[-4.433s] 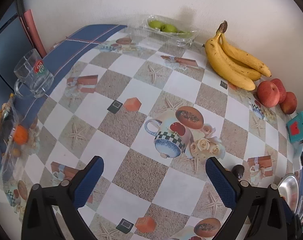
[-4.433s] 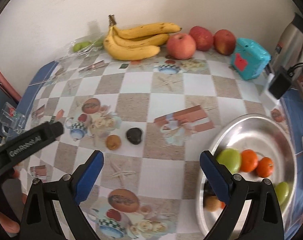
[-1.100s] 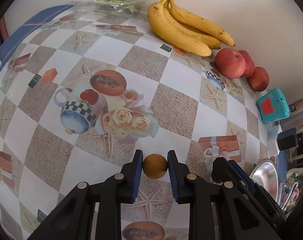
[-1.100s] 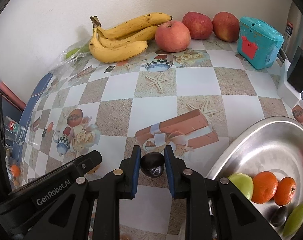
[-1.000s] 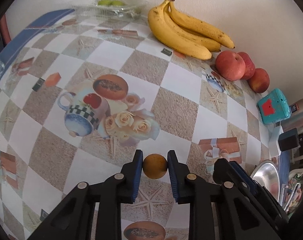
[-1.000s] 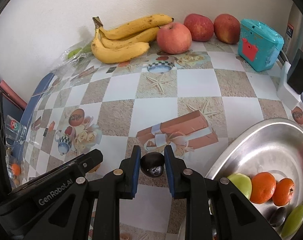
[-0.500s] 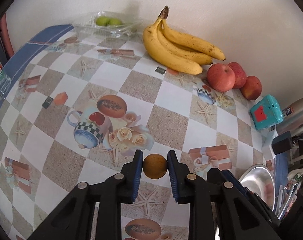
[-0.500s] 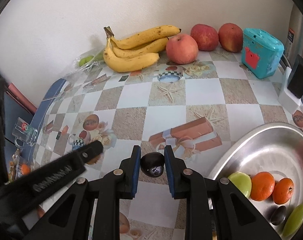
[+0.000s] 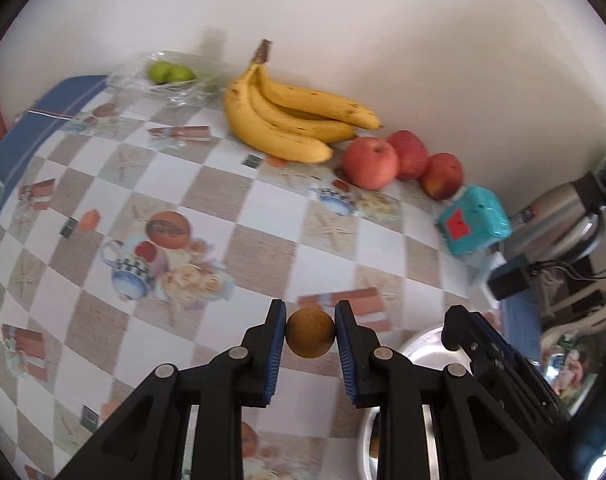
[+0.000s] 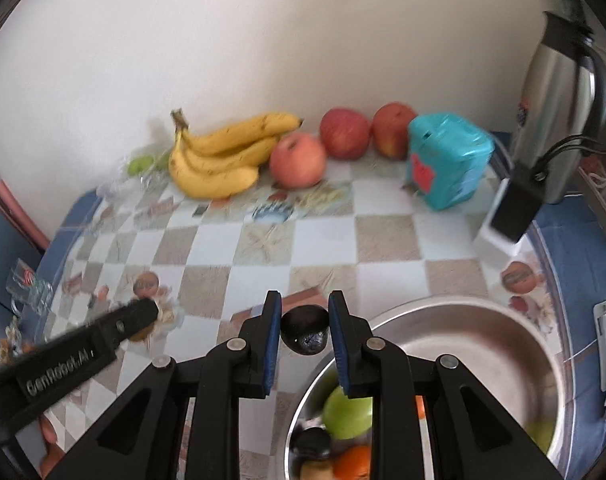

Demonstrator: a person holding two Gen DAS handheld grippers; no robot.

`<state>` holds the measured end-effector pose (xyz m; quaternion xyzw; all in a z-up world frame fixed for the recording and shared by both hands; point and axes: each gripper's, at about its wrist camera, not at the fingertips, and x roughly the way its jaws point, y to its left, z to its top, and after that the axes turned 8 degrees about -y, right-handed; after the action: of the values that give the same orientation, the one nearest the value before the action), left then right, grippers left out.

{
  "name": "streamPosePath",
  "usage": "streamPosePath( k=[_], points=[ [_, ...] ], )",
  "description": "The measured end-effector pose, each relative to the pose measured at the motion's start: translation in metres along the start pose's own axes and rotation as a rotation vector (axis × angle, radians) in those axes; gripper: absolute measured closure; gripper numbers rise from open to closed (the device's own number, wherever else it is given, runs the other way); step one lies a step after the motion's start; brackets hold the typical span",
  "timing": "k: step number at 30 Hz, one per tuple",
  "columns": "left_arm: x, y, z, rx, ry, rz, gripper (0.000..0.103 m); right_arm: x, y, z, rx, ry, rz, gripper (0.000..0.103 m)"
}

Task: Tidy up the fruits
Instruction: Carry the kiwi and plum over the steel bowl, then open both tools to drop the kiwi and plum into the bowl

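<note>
My left gripper [image 9: 310, 334] is shut on a small round brown fruit [image 9: 310, 333], held above the patterned tablecloth. My right gripper [image 10: 305, 330] is shut on a small dark fruit [image 10: 305, 331], raised over the near-left rim of the steel bowl [image 10: 463, 320]. Inside the bowl lie a green fruit [image 10: 347, 412], a dark one [image 10: 313, 442] and an orange one [image 10: 353, 462]. The left view catches part of that bowl [image 9: 417, 346] at lower right, with the right gripper's body in front of it. The left gripper's body crosses the lower left of the right view.
Along the wall lie a bunch of bananas [image 9: 291, 120], three red apples [image 9: 370, 162], a teal box [image 9: 474, 220] and a steel thermos jug [image 10: 559, 96]. A clear dish with green fruit [image 9: 169, 74] sits at the back left. A black charger [image 10: 515, 208] stands near the bowl.
Both grippers have risen with their fruits still held, so the table looks farther off. The right one has shifted toward the bowl, whose rim now lies just under its fingers.
</note>
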<state>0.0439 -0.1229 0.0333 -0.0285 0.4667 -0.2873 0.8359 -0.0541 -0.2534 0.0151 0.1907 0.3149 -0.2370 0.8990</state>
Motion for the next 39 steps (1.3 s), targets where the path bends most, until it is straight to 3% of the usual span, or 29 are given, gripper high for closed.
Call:
streamPosePath(
  k=[9,13,19,31,39],
  points=[
    [-0.010,-0.029,-0.007,0.047,0.016,-0.068,0.076,-0.019,-0.053,0.011,0.067,0.012,-0.142,0.078],
    [-0.007,-0.047,-0.019,0.092,0.045,-0.095,0.076,-0.024,-0.084,0.009,0.179,0.017,-0.123,0.078],
    [0.003,-0.074,-0.040,0.162,0.104,-0.126,0.076,-0.023,-0.107,0.003,0.199,0.046,-0.164,0.078],
    [0.027,-0.101,-0.078,0.287,0.176,-0.107,0.076,-0.006,-0.112,-0.010,0.189,0.135,-0.167,0.078],
    [0.036,-0.100,-0.086,0.291,0.202,-0.097,0.076,0.004,-0.110,-0.018,0.167,0.175,-0.184,0.078]
  ],
)
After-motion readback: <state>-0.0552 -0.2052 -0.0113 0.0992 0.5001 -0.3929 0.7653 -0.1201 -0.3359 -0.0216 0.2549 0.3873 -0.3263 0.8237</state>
